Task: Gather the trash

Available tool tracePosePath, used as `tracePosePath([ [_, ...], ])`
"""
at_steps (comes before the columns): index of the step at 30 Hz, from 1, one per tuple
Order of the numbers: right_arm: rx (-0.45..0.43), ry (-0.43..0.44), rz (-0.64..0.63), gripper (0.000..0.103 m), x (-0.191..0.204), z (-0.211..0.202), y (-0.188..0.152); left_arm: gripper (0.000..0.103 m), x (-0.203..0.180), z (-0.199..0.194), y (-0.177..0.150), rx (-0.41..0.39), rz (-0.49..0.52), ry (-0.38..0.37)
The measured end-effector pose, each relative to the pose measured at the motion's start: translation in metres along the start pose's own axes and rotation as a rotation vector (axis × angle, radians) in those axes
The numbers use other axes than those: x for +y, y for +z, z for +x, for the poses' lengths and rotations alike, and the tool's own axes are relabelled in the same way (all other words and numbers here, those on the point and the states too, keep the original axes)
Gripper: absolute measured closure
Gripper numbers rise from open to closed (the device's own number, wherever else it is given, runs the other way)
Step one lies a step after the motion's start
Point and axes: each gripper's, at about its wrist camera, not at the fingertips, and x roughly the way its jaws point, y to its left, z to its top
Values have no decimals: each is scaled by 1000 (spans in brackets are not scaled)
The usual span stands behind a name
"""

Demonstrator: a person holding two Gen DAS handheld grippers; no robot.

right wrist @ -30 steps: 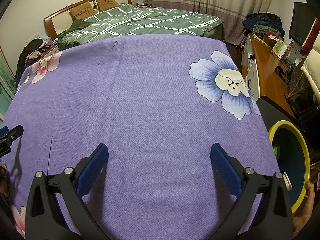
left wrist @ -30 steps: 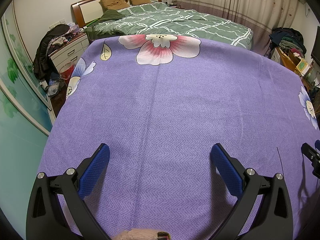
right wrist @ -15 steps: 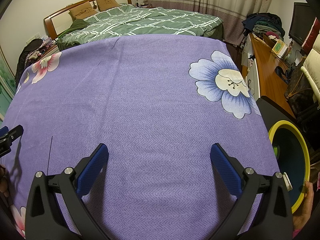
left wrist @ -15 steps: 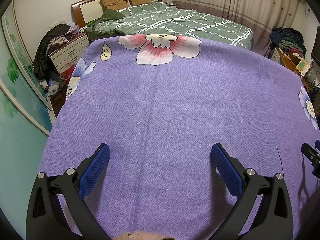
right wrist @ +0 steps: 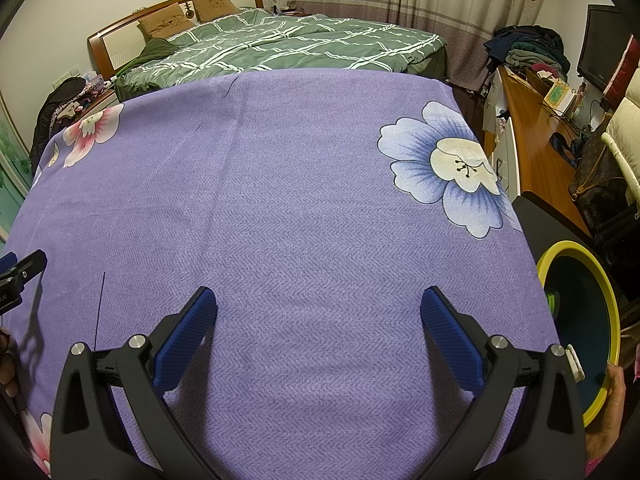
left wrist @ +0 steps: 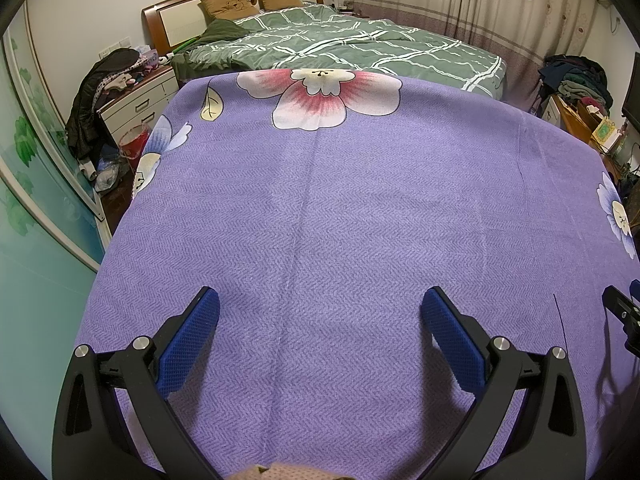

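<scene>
A purple flowered cloth (left wrist: pixel 340 208) (right wrist: pixel 280 208) covers the surface under both grippers; I see no loose trash on it. My left gripper (left wrist: pixel 319 312) hovers open above the cloth's near part, blue pads wide apart with nothing between them. My right gripper (right wrist: pixel 319 312) is likewise open and holds nothing. A yellow-rimmed bin with a dark inside (right wrist: pixel 580 320) stands off the cloth's right edge, with a small green item inside (right wrist: pixel 553 300). The left gripper's tip (right wrist: pixel 20 276) shows at the right wrist view's left edge, and the right gripper's tip (left wrist: pixel 624 316) at the left wrist view's right edge.
A bed with a green checked quilt (left wrist: pixel 352 44) lies beyond the cloth. A white nightstand piled with clothes (left wrist: pixel 132 96) stands far left, a wooden desk (right wrist: pixel 536 136) with clutter on the right. A thin dark thread (right wrist: pixel 100 304) lies on the cloth. A hand (right wrist: pixel 612 400) shows beside the bin.
</scene>
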Motion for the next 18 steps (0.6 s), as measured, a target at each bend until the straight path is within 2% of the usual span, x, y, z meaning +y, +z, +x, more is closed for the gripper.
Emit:
tracePosePath([
  [18,0,0,0,5,0,0,0,3,1,0,-2,-1,4,-2],
])
